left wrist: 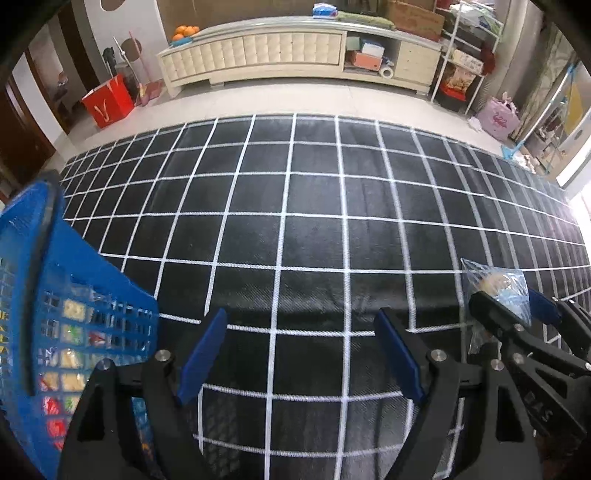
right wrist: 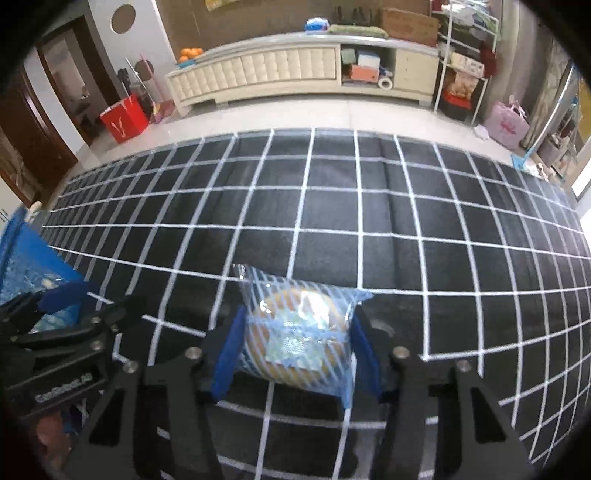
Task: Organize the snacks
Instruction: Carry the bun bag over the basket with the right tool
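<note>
A: Where's the snack right now?

B: The round golden cake in a clear, blue-striped plastic wrapper (right wrist: 295,332) sits on the black cloth with a white grid (right wrist: 332,221) that covers the table. It lies between the blue pads of the right gripper (right wrist: 295,354), and the pads meet the wrapper on both sides, so that gripper is clamped on it.

A: And the other one?

B: The left gripper (left wrist: 301,354) hangs over bare cloth with its blue pads (left wrist: 201,354) spread apart and nothing between them.

A: The container?

B: The blue plastic basket with a lattice wall (left wrist: 74,295) stands at the left edge, just beside the left gripper, with wrapped snacks (left wrist: 70,358) visible through the holes. It is well apart from the cake.

A: Anything behind the table?

B: A long cream cabinet (left wrist: 258,51) stands against the far wall, with oranges (left wrist: 184,31) on top.
</note>
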A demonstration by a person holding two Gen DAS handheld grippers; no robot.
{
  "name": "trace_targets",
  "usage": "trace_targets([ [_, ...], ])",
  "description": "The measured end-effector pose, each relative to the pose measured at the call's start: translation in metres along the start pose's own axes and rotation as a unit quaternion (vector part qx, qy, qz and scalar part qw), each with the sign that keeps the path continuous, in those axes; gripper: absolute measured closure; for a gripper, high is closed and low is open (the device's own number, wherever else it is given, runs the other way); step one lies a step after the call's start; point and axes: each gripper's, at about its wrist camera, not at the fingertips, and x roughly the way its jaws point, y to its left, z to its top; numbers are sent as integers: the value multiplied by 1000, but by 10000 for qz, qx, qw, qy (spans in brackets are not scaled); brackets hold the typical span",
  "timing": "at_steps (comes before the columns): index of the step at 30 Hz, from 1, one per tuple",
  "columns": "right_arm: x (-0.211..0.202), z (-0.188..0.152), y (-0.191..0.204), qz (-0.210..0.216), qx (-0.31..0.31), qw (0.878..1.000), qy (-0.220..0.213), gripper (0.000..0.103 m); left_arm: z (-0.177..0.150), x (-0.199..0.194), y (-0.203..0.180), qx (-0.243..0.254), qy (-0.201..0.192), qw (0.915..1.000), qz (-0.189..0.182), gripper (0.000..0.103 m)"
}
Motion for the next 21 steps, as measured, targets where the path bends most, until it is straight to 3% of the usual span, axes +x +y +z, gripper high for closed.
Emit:
trace_targets([
  [7, -58, -7, 10, -10, -2, 9995, -317, 43, -10, -47, -4, 161, -256, 9995, -39, 23],
  [21, -192, -20, 52, -51, -115, 9945, -1036, 43, -56, -190, 21, 356, -1109, 9930, -213, 23],
])
